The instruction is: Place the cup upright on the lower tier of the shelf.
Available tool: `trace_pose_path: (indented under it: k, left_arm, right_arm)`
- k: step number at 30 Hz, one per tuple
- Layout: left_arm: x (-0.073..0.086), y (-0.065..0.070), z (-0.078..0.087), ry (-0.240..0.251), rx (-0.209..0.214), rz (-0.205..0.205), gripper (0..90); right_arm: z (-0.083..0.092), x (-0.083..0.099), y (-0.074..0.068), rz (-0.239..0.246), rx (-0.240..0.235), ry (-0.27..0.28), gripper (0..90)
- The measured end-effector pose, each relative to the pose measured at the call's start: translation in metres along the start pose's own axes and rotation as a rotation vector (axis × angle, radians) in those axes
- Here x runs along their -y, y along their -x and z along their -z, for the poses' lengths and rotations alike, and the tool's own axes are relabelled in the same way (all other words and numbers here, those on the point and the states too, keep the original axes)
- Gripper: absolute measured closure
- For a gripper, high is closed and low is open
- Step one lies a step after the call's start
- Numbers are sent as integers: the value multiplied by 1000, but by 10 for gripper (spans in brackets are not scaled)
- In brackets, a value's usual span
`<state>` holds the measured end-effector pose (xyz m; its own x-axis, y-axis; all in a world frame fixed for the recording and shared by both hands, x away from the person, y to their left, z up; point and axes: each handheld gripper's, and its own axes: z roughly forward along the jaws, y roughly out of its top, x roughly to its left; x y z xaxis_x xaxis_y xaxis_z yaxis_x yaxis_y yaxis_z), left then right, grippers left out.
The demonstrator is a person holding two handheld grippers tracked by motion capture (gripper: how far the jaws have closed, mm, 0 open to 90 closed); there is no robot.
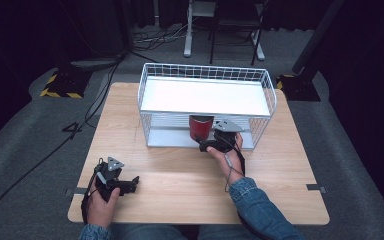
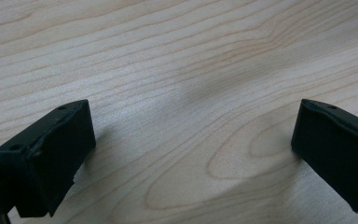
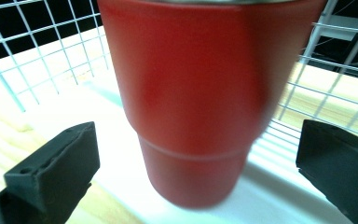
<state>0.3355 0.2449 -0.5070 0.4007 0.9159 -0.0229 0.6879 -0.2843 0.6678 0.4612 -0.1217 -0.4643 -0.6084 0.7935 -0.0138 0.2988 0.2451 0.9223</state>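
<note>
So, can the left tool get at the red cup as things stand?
Probably not without a long move. The left tool sits open at the table's near edge, while the red cup stands on the wire rack's lower shelf, with the open right tool directly before it.

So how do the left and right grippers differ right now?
The left gripper lies low on the bare table near the front edge, with nothing but wood between its jaws. The right gripper reaches to the lower shelf of the wire rack, its jaws either side of the red cup without touching it. Both stand open, and each is held in a hand.
</note>
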Motion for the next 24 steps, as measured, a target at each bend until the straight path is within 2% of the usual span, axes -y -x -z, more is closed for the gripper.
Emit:
trace_pose_path:
  k: [3, 7, 21, 24]
  left_arm:
    - [0, 0, 0, 0, 0, 0, 0]
    - [0, 0, 0, 0, 0, 0, 0]
    - [0, 0, 0, 0, 0, 0, 0]
    - [0, 0, 0, 0, 0, 0, 0]
  right_arm:
    - [14, 3, 4, -22, -6, -8, 0]
    - [28, 3, 6, -25, -17, -4, 0]
    - [70, 5, 19, -4, -55, -18, 0]
    - [80, 6, 23, 0, -69, -35, 0]
